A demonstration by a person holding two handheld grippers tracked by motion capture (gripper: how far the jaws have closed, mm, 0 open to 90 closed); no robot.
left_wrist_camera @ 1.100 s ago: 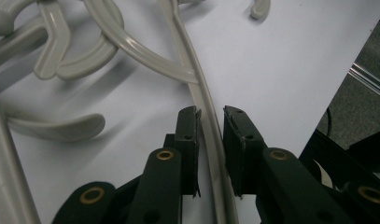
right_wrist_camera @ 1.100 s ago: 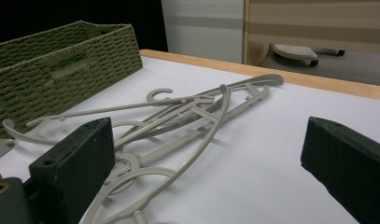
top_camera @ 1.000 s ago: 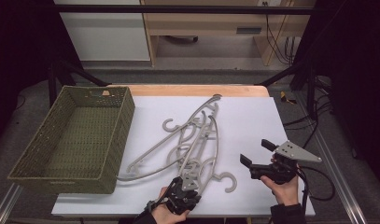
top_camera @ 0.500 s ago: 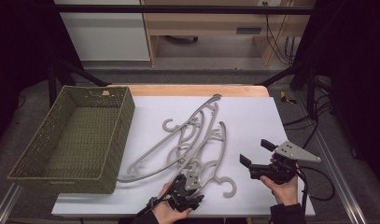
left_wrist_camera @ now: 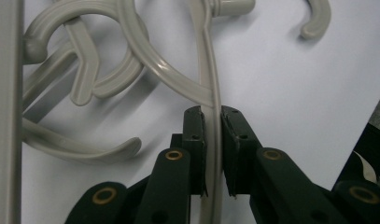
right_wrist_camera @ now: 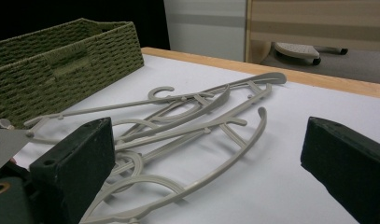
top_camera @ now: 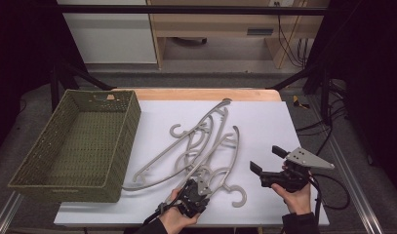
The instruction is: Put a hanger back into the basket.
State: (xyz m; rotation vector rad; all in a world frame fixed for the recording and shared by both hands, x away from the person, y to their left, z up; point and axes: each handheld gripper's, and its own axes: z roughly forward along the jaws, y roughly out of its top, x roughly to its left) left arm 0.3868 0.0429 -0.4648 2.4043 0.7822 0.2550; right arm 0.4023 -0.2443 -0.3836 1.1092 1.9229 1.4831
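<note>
Several grey plastic hangers [top_camera: 201, 141] lie tangled on the white table top. My left gripper [top_camera: 196, 189] is at the near end of the pile. In the left gripper view its jaws have just been closing, and the left gripper [left_wrist_camera: 212, 114] now pinches the thin arm of the nearest hanger [left_wrist_camera: 210, 74] between its pads. To the right, my right gripper [top_camera: 266, 158] is held just above the table with its jaws wide apart and nothing between them. In its own view the right gripper [right_wrist_camera: 208, 135] faces the hanger pile [right_wrist_camera: 201, 121].
A green woven basket [top_camera: 132, 122] stands empty on the left of the table, and its wall [right_wrist_camera: 61, 60] also shows in the right gripper view. A wooden strip [top_camera: 196, 93] runs along the table's far edge. Cables trail off the right side.
The left hand has shifted a little at the near end of the pile, and the nearest hanger has moved slightly with it. The right hand has kept still.
</note>
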